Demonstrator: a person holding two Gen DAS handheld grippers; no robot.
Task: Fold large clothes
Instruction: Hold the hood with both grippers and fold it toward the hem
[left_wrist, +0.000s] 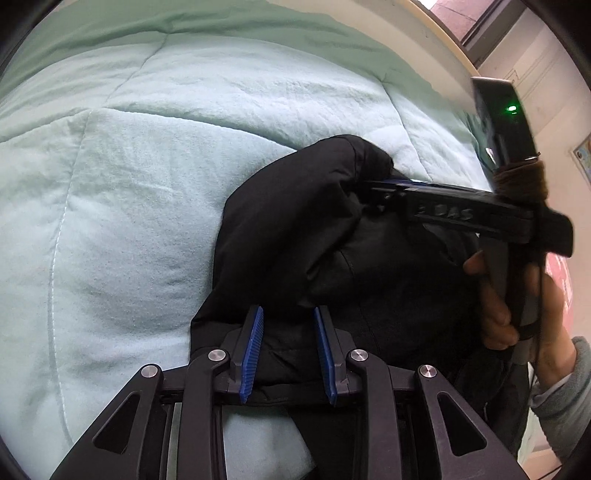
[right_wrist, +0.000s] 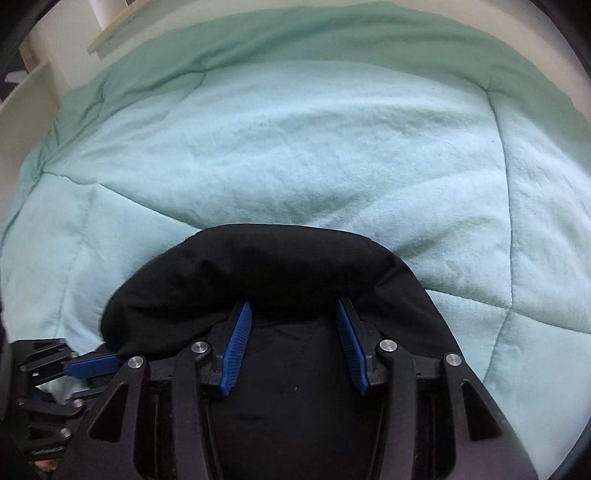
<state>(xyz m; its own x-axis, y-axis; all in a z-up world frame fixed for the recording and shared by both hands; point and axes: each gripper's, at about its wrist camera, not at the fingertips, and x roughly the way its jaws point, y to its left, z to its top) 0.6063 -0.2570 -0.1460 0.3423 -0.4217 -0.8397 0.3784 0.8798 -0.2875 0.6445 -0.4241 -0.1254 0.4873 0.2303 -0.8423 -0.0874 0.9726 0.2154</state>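
Broadly, the work surface is a quilted mint-green comforter (right_wrist: 332, 155), soft and plush, stitched into large panels with a darker green band along its far edge. On it lies the task item, a black padded jacket (left_wrist: 295, 236), bunched into a rounded, puffy roll near the operator's side of the comforter; its shell looks smooth and matte, with a seam line visible on one panel. Expect it to handle as light, soft and springy: the padding will likely push back against a crease, and the smooth shell may slide between the ribbed pads. Take hold at a hem or seam edge, where the layers are thinner, not on the thick roll. A hand (left_wrist: 517, 317) in a grey sleeve holds the right gripper (right_wrist: 293, 328), whose black linkage arms carry blue ribbed pads. Its jaws stand apart over the black fabric, with the roll just ahead of the tips and nothing pinched between them. The left gripper (left_wrist: 288, 343) has its blue pads set closer together, with dark fabric lying between and under them; a gap shows between each pad and the cloth, so no firm clamp can be confirmed. In the left wrist view, the right gripper's tips reach into a fold of the jacket from the side.
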